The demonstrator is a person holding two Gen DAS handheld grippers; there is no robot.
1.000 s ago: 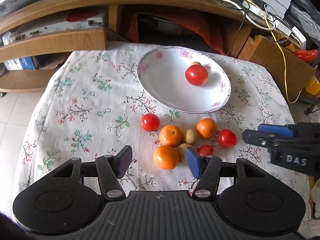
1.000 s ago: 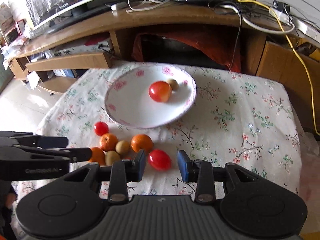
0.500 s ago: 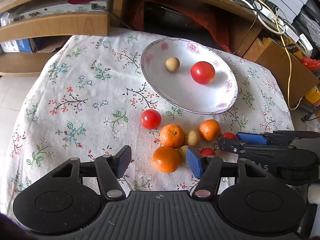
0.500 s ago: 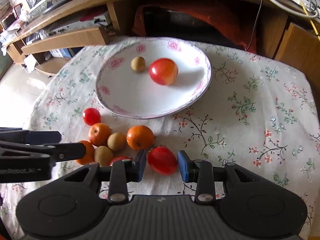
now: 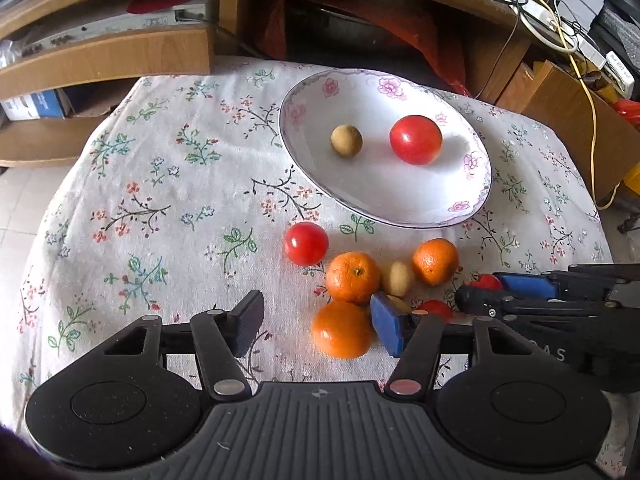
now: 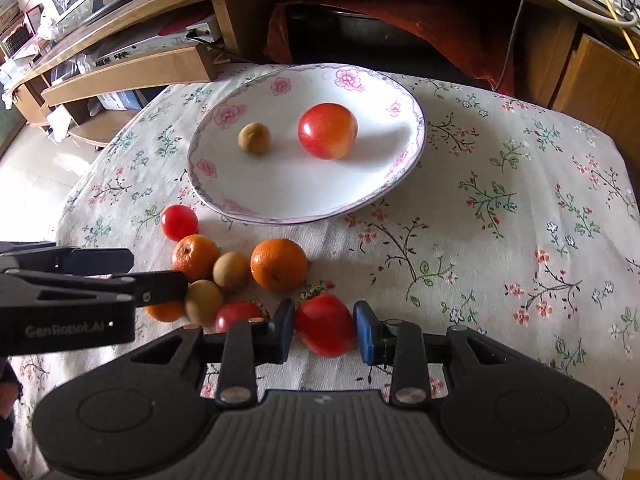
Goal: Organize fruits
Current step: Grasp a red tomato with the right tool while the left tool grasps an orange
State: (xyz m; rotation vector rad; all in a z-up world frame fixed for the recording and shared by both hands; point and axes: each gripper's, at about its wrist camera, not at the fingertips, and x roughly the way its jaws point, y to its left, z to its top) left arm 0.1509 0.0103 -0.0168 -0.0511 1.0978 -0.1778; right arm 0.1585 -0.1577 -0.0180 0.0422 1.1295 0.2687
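R gripper (image 6: 324,330) straddles red tomato (image 6: 325,330) on cloth at plate's (image 6: 416,136) 6 o'clock, jaws wide w/ slight gaps both sides, nothing held; close gently, lift straight; L gripper (image 5: 316,320) wide open, empty, over orange (image 5: 342,330).

A home living room: low wooden TV stand (image 6: 168,62) with a media player (image 5: 120,30), tangled cables (image 5: 560,28), tiled floor (image 6: 36,168), floral cloth (image 6: 500,220) over the table.

In the left wrist view, a small tomato (image 5: 434,307) and a brown fruit (image 5: 397,301) hide mostly behind the left claw (image 5: 318,326).
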